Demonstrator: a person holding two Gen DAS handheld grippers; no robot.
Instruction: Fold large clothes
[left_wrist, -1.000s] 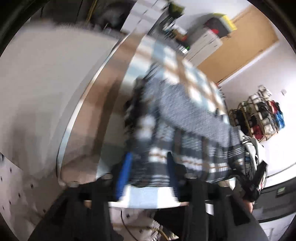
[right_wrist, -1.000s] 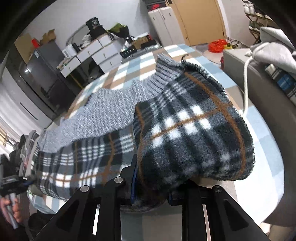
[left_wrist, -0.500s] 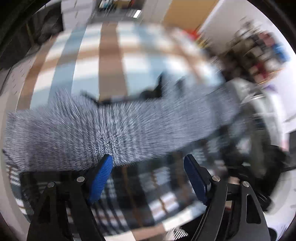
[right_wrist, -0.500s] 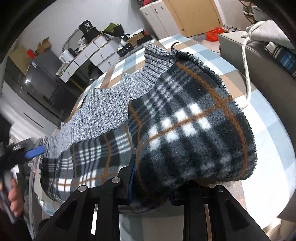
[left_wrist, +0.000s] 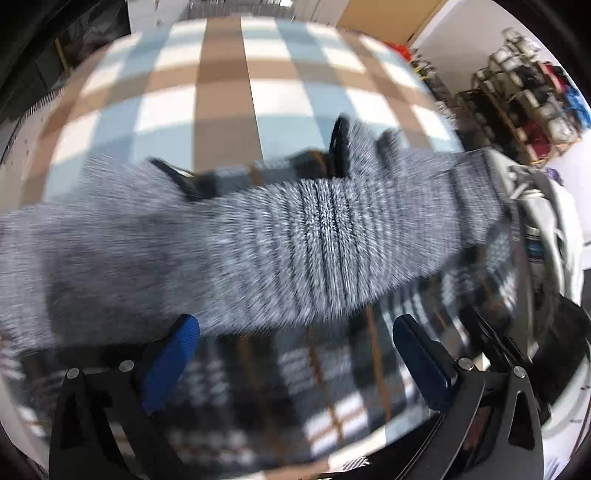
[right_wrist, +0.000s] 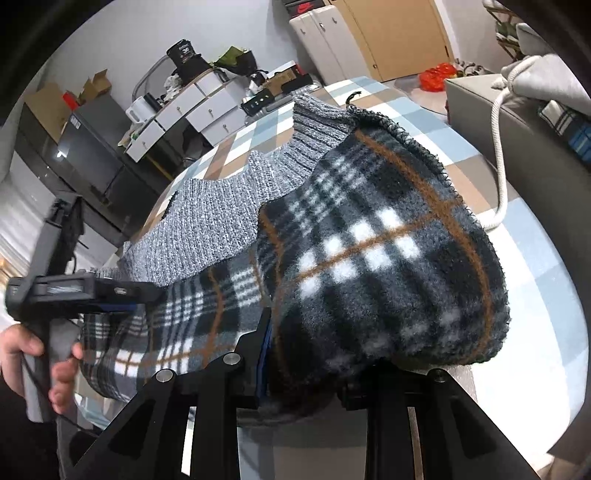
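Observation:
A garment of dark plaid fleece (right_wrist: 388, 258) with a grey knit sleeve (right_wrist: 221, 214) lies on the checked tablecloth (right_wrist: 535, 277). My right gripper (right_wrist: 303, 369) is shut on a folded bunch of the plaid fleece and holds it a little above the cloth. In the left wrist view the grey knit sleeve (left_wrist: 295, 251) runs across the middle, with the plaid fleece (left_wrist: 295, 387) below it. My left gripper (left_wrist: 295, 332) points down over the garment. Its jaws are opening wide, and the blue pads (left_wrist: 173, 354) press on nothing. A hand holds the left gripper (right_wrist: 122, 295) at the garment's left end.
The checked tablecloth (left_wrist: 221, 92) stretches beyond the garment. A grey sofa edge with a white cord (right_wrist: 498, 147) and a grey hoodie lies to the right. White drawers (right_wrist: 192, 107) with clutter stand behind the table. A shoe rack (left_wrist: 524, 92) stands at the far right.
The left gripper let go of the plaid hem, swung over the garment and turned down, its jaws widening. The right gripper kept its grip and hardly moved.

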